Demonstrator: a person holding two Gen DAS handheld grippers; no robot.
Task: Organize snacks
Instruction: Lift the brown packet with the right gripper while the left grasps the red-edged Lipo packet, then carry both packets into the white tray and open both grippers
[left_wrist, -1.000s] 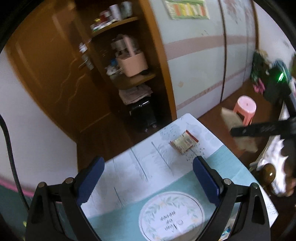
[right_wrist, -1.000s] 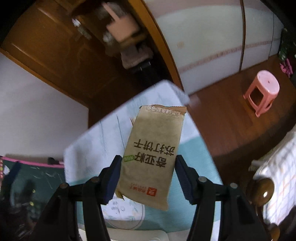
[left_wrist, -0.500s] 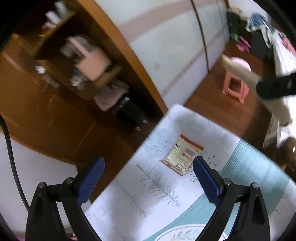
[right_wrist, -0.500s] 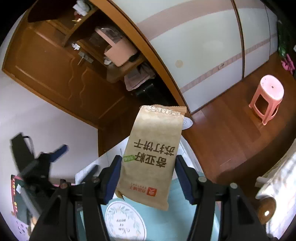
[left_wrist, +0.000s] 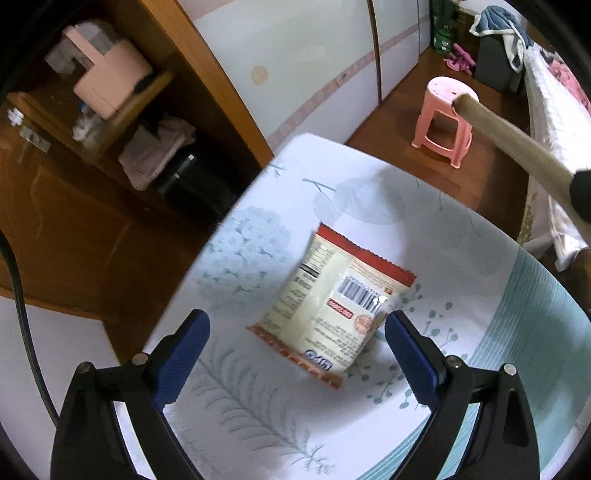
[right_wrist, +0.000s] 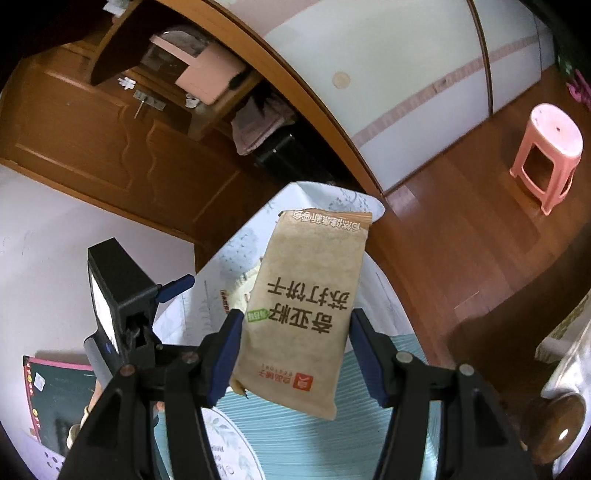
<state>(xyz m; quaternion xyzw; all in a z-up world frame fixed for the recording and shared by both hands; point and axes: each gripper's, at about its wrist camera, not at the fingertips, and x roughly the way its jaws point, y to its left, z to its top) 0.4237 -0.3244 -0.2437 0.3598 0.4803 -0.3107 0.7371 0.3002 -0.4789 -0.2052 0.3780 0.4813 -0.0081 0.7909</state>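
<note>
A cream snack packet with red edges and a barcode (left_wrist: 332, 302) lies flat on the patterned tablecloth (left_wrist: 258, 406). My left gripper (left_wrist: 297, 332) hangs open just above it, its blue pads on either side of the packet's near end and clear of it. My right gripper (right_wrist: 295, 339) is shut on a tall brown cracker packet (right_wrist: 306, 295) with dark lettering, held upright above the table. That brown packet (left_wrist: 513, 144) shows edge-on at the upper right of the left wrist view. In the right wrist view the left gripper (right_wrist: 173, 288) sits at the left, over a partly hidden cream packet (right_wrist: 240, 288).
A wooden cabinet (left_wrist: 92, 184) with a pink appliance (left_wrist: 107, 77) stands behind the table's far edge. A pink plastic stool (left_wrist: 447, 114) stands on the wood floor at the right. A bed (left_wrist: 554, 110) runs along the far right. A chalkboard (right_wrist: 55, 402) leans at the lower left.
My left gripper has dropped close to the cream packet, which now looks much larger between its fingers. The right gripper sank a little toward the table, still holding the brown packet.
</note>
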